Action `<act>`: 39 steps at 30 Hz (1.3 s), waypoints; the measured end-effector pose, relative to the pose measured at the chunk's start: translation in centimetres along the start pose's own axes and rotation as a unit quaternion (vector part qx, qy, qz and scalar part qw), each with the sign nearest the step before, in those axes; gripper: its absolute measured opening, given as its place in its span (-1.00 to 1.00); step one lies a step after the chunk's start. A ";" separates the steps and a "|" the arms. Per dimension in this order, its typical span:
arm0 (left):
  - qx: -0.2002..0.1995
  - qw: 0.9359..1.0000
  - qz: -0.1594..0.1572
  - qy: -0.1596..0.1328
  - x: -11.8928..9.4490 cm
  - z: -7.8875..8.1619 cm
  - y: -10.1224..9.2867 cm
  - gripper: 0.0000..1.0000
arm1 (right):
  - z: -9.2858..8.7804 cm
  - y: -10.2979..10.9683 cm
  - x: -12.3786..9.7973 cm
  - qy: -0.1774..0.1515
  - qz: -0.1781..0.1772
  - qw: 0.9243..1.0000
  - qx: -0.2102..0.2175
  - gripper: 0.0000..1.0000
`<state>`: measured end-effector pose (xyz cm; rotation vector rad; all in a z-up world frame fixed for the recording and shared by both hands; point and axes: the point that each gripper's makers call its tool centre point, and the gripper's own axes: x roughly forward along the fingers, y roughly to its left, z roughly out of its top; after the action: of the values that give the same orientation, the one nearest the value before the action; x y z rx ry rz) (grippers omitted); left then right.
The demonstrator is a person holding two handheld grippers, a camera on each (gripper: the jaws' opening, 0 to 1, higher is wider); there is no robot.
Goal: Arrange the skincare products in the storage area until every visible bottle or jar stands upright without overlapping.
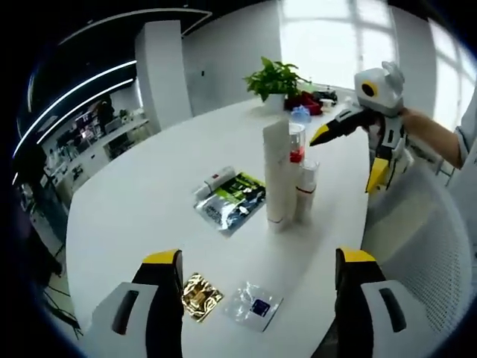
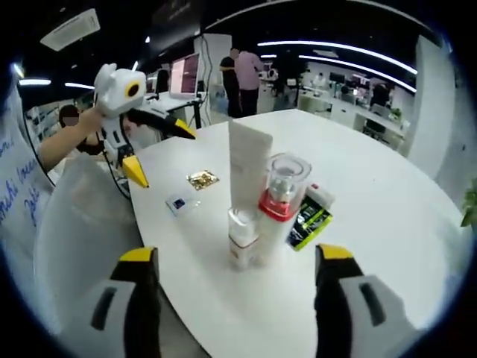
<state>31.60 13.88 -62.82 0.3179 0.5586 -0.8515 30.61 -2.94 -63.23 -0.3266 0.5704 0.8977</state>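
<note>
Jaws with yellow tips stand wide apart on the left gripper [image 1: 257, 272], and it holds nothing. It sits over the near edge of the round white table [image 1: 141, 201]. Just past its tips lie a shiny gold packet [image 1: 200, 296] and a clear packet with a blue square [image 1: 255, 306], side by side but not touching. Farther out is a silver pouch with a green and black label [image 1: 232, 200], lying flat, with a small white tube [image 1: 214, 182] lying at its far corner. Right beside the pouch, a bunch of bottles stands upright, close together: a tall white tube [image 1: 276, 173], a short white bottle [image 1: 306, 189], and a clear-topped bottle with a red band [image 1: 297, 142]. A green plant [image 1: 275, 77] sits at the far edge.

The right gripper [image 2: 237, 272] is also wide open and holds nothing. In the right gripper view, the same bunch stands just ahead of it on the table, with the pouch lying beside the bunch. A person's hand holds the left gripper across the table, and two people [image 2: 244, 71] stand far back.
</note>
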 end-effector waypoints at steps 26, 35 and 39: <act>-0.011 1.000 0.010 -0.011 -2.7 -0.5 1.7 0.94 | 1.5 -2.6 -1.6 0.017 0.000 1.000 -0.016 0.99; -0.020 1.000 0.016 -0.015 -3.0 -0.8 2.8 0.94 | 2.1 -5.1 -1.9 0.041 -0.003 0.998 -0.051 0.99; -0.021 1.000 0.013 -0.016 -3.0 -0.8 2.7 0.94 | 2.1 -5.8 -1.8 0.053 -0.001 0.997 -0.061 0.99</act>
<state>31.85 17.80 -61.60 0.2719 0.5417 -0.8163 35.08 -6.41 -60.31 -0.4884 0.6139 0.9187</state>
